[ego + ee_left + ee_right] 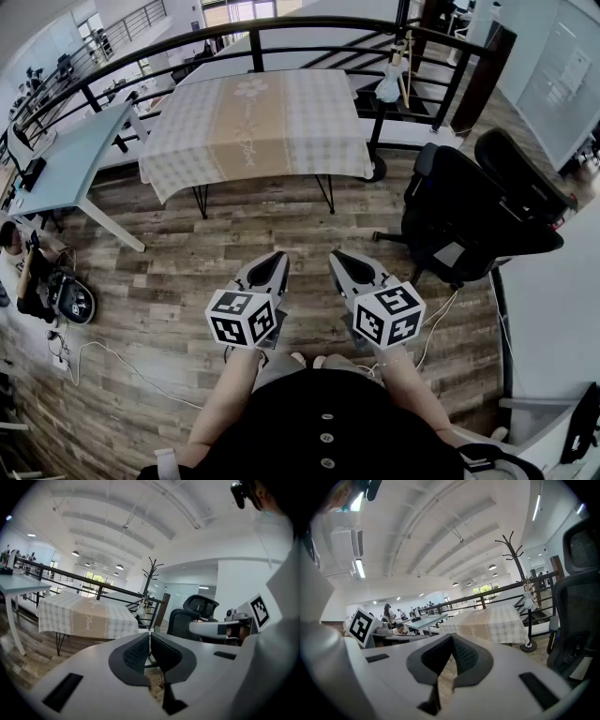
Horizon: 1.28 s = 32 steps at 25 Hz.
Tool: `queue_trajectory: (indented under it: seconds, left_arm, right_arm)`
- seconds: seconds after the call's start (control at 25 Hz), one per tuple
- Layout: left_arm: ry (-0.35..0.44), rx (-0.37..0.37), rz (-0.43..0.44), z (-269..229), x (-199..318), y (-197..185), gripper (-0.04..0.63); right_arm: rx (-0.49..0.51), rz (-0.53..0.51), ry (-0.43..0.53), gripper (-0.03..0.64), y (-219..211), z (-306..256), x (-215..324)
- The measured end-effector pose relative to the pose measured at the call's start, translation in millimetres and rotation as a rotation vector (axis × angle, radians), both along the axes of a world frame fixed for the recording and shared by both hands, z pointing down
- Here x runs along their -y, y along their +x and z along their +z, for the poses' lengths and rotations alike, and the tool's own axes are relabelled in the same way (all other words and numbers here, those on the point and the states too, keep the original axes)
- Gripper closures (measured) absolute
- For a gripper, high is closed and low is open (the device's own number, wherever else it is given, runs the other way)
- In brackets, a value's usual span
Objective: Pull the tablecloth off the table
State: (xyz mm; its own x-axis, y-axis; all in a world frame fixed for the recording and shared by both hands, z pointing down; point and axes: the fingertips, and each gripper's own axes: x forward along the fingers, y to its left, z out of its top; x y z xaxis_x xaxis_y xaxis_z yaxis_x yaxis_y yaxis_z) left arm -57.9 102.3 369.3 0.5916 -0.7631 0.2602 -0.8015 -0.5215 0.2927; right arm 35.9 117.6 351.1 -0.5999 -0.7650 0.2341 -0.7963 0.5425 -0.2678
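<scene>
— Where's the cloth [253, 122]?
— Spread over the tabletop [325, 192], well ahead.
— The claws?
— Left claw [277, 255] and right claw [336, 255] both clenched, empty (low over the floor [169, 281]).

Left grey plastic two-jaw gripper [277, 259], marker cube at rear: jaws closed together, nothing between them. Right grey plastic two-jaw gripper [337, 258]: same condition. Both are held side by side, low before the torso, pointing forward. Bare left forearm [225, 398] and bare right forearm [419, 398] extend forward from the body.
</scene>
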Motion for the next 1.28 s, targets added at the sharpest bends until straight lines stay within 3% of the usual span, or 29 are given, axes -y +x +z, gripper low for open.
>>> queue_trajectory:
  seconds: [0.44, 0.8, 1.0, 1.28]
  left_arm:
    - [-0.002, 0.004, 0.040, 2, 0, 13, 0.571]
    - [0.039, -0.043, 0.065, -1, 0, 32, 0.571]
    - [0.014, -0.069, 0.062, 9, -4, 46, 0.571]
    - [-0.024, -0.040, 0.047, 20, 10, 52, 0.571]
  right_arm:
    - [-0.023, -0.028, -0.007, 0.591, -4, 5, -1]
    - [0.039, -0.049, -0.023, 0.589, 12, 11, -2]
    - [0.034, -0.067, -0.046, 0.589, 19, 22, -5]
    - [0.068, -0.062, -0.061, 0.589, 29, 27, 11]
